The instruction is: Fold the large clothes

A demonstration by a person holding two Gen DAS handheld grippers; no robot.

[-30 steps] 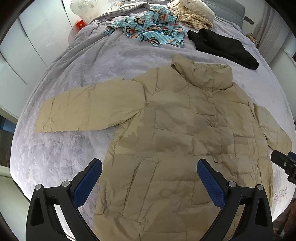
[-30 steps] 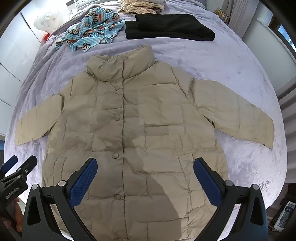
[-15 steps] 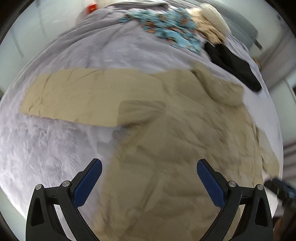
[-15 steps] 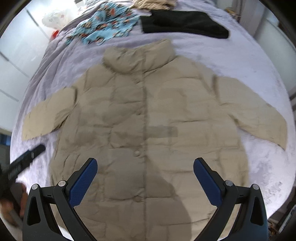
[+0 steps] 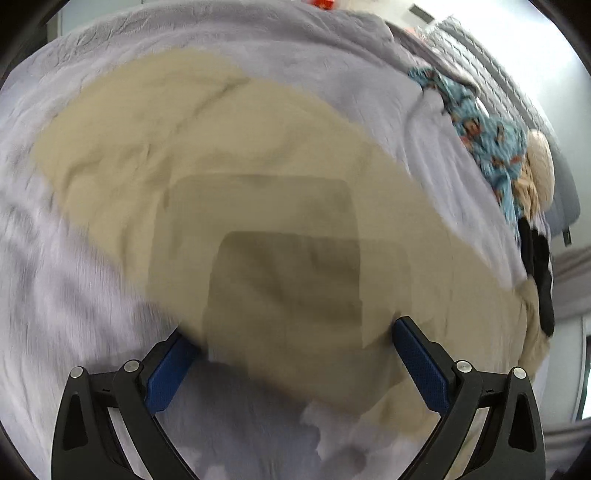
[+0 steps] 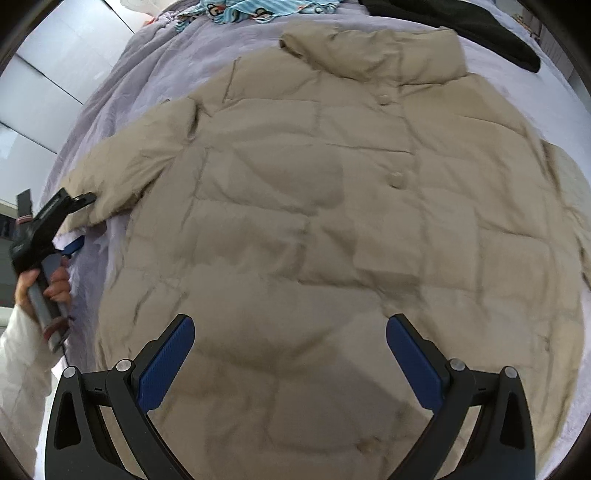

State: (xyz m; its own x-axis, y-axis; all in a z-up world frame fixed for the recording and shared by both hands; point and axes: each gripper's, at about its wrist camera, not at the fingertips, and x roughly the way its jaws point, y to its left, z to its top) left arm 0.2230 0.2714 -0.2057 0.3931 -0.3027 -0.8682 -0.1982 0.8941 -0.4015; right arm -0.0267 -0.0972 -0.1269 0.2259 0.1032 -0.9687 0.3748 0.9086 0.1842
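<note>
A beige quilted jacket (image 6: 332, 206) lies flat, front up and buttoned, on a grey bed cover (image 6: 122, 92). Its left sleeve (image 5: 192, 147) fills the blurred left wrist view. My left gripper (image 5: 291, 339) is open, low over that sleeve, near its lower edge; it also shows in the right wrist view (image 6: 74, 221) by the sleeve cuff. My right gripper (image 6: 290, 341) is open and empty, above the jacket's lower front, under the buttons (image 6: 397, 179).
A blue cartoon-print garment (image 5: 484, 136) and a beige garment (image 5: 537, 170) lie at the far end of the bed. A black garment (image 6: 480, 29) lies beyond the collar. White cupboard doors (image 6: 44, 110) stand at the left of the bed.
My left gripper has swung left and dropped close onto the left sleeve. My right gripper has moved in lower over the jacket's front. Both stay open.
</note>
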